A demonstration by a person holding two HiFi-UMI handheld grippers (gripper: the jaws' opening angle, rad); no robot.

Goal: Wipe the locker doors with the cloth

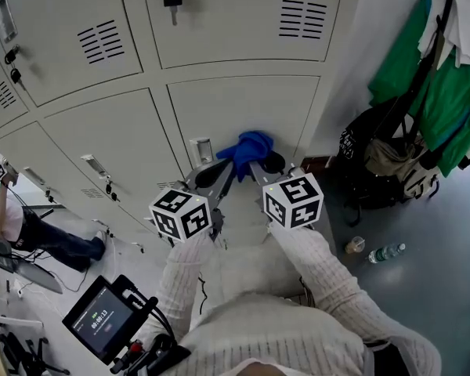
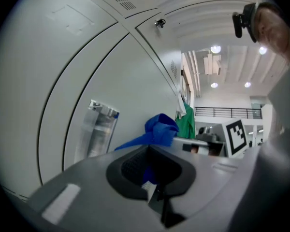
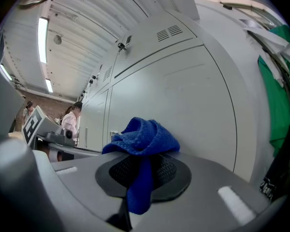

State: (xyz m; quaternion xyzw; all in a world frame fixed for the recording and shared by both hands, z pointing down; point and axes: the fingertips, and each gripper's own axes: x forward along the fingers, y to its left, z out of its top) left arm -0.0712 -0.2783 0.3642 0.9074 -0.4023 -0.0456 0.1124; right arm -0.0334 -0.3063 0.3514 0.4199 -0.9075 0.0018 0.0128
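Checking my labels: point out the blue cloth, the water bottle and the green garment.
blue cloth (image 1: 248, 147), head view, bunched middle.
water bottle (image 1: 386, 253), head view, clear body.
green garment (image 1: 448, 100), head view, hanging front panel.

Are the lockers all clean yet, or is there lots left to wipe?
Hardly started, I'd guess. Picking up is done: the right claw and left claw both pinch the blue cloth. In hand: the cloth is up by one lower locker door. No wiped patch shows, so it and the other doors look left to do.
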